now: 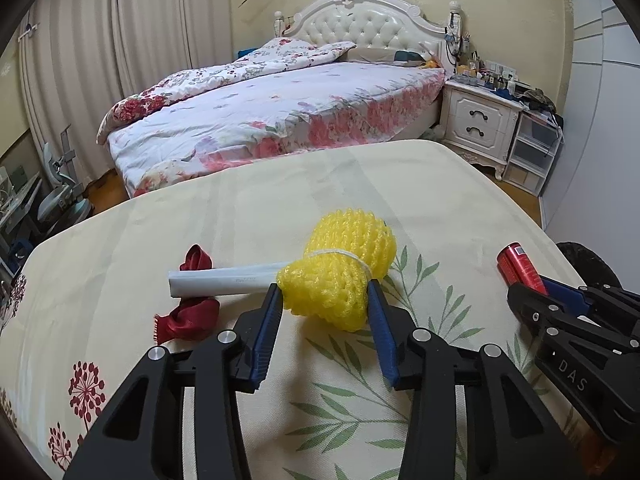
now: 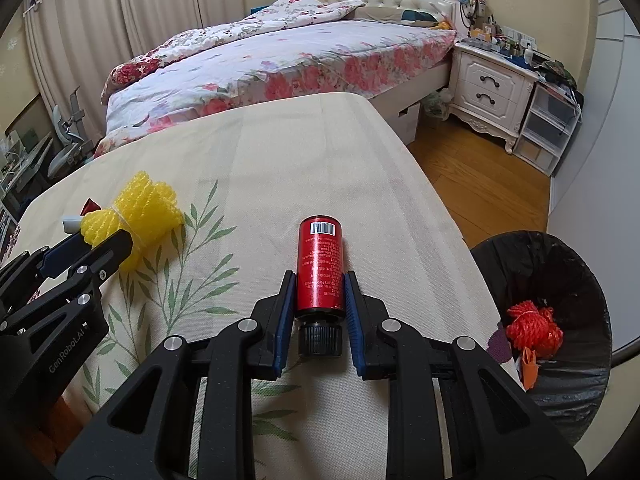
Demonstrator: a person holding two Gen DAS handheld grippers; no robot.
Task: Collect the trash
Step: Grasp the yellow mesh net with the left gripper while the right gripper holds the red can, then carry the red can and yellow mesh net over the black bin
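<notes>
Both grippers down on the cloth-covered table (image 2: 312,152), each on its own piece of trash.

Right gripper (image 2: 320,280), centre of the right wrist view: blue pads (image 2: 286,312) pressed on both sides of a red bottle (image 2: 319,264) w/ black cap (image 2: 321,338), cap end toward the camera. Looks clamped, bottle lying along the fingers, prob. so it slides out bottom-first over the bin.

Left gripper (image 1: 325,292), centre of the left wrist view: fingers touching either side of the yellow foam fruit net (image 1: 340,272), at its tied waist — narrowest, firmest spot to pinch. Closed on it, seems so; can't tell if lifted.

Remaining on the table, left-centre of the left view: a white flat tube (image 1: 216,280) across a red ribbon (image 1: 188,316).

Black-lined trash bin (image 2: 560,264), lower right of the right view, just off the table edge; already holds a red net (image 2: 534,326) & an orange scrap (image 2: 529,368).
</notes>
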